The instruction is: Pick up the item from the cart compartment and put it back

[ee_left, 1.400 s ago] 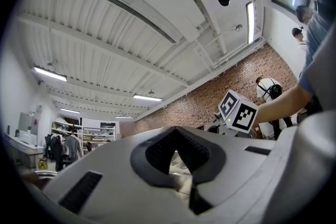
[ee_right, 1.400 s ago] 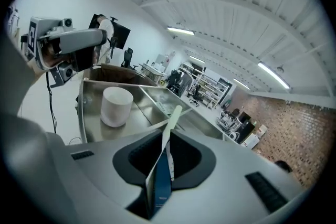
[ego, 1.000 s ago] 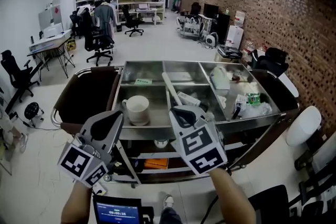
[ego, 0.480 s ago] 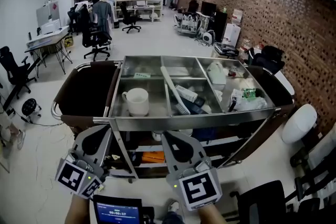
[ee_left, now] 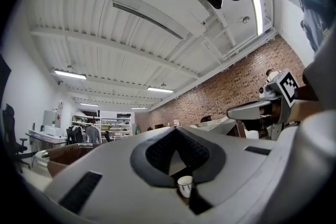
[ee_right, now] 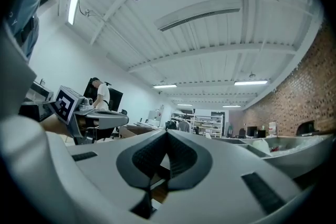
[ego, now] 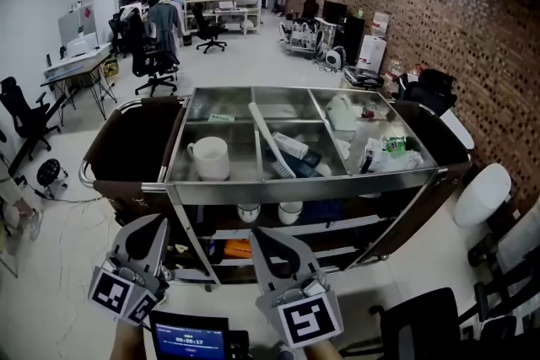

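Observation:
The steel cart (ego: 295, 188) has several open compartments on top. A white mug (ego: 208, 158) stands in the front left one. A long white-handled brush (ego: 270, 143) lies across the middle ones with other small items. My left gripper (ego: 158, 221) hangs low, in front of the cart's lower shelves, shut and holding nothing. My right gripper (ego: 261, 233) is beside it, below the cart's front rim, also shut and empty. The left gripper view shows its jaws (ee_left: 176, 131) meeting, with a small white cup (ee_left: 184, 185) seen beyond them. In the right gripper view the jaws (ee_right: 167, 134) meet too.
A white bottle (ego: 342, 112) and plastic bags (ego: 392, 154) fill the right compartments. Two white cups (ego: 247, 212) sit on the shelf below. Brown bags hang at the cart's ends (ego: 131, 149). A white stool (ego: 483, 196) and a black chair (ego: 422, 325) stand at the right.
Both grippers have drawn back and down from over the cart's front compartments to below its front rim. The right gripper's marker cube has rolled.

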The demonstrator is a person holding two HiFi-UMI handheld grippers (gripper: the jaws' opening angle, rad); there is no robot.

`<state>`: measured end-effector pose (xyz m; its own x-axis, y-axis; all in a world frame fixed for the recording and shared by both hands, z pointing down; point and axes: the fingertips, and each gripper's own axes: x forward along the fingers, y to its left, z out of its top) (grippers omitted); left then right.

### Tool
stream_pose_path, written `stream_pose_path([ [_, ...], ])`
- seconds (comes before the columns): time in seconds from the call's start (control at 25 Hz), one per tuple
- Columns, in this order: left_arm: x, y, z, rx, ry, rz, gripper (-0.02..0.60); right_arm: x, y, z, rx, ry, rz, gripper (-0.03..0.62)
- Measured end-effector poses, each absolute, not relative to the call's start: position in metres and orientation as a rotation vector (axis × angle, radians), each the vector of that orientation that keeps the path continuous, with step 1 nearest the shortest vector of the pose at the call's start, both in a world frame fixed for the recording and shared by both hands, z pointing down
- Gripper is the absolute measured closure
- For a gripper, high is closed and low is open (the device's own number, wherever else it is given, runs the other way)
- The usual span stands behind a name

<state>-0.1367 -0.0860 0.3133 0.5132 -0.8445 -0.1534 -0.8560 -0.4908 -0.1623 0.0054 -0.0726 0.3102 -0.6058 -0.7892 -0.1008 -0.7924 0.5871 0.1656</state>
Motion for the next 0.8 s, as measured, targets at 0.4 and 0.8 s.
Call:
stream_pose_path([
  [0.4, -0.124, -0.083, 0.315, -2.540, 1.446, 0.068, 0.577, 0.009, -0.069, 0.318, -1.366, 2.779, 0.268, 0.594],
  [0.8, -0.121, -0.086, 0.316, -2.544, 1.443, 0.077, 0.577, 0.008, -0.070, 0.318, -1.363, 2.780, 0.271, 0.594],
])
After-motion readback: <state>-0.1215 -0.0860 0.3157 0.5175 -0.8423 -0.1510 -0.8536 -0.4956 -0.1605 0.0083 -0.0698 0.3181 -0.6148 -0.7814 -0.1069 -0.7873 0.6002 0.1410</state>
